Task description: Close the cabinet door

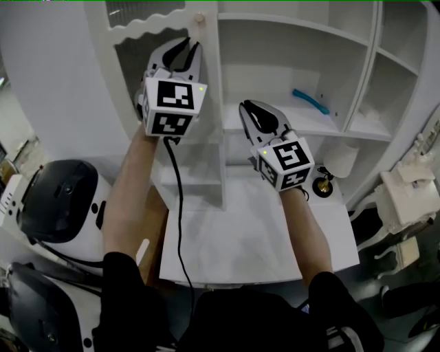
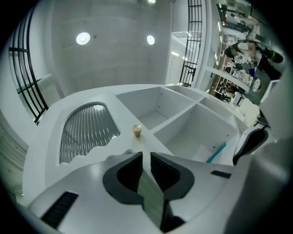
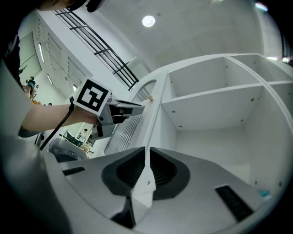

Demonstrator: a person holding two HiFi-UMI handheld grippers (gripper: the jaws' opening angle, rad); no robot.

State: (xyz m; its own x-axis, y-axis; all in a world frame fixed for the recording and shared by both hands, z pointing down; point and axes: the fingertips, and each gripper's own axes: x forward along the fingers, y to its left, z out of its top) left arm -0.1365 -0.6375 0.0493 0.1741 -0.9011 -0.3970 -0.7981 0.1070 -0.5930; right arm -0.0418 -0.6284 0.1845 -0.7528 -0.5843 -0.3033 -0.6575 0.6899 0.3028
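Head view: left gripper (image 1: pixel 192 42) hovers near the cabinet door (image 1: pixel 212 89) knob (image 1: pixel 199 18).

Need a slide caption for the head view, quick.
Left gripper and right gripper hover before a white cabinet whose glass-panelled door stands open.

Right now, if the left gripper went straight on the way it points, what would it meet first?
Probably the cabinet door: the left gripper aims at its white frame close to the knob, beside the ribbed glass panel. The gap to it is unclear.
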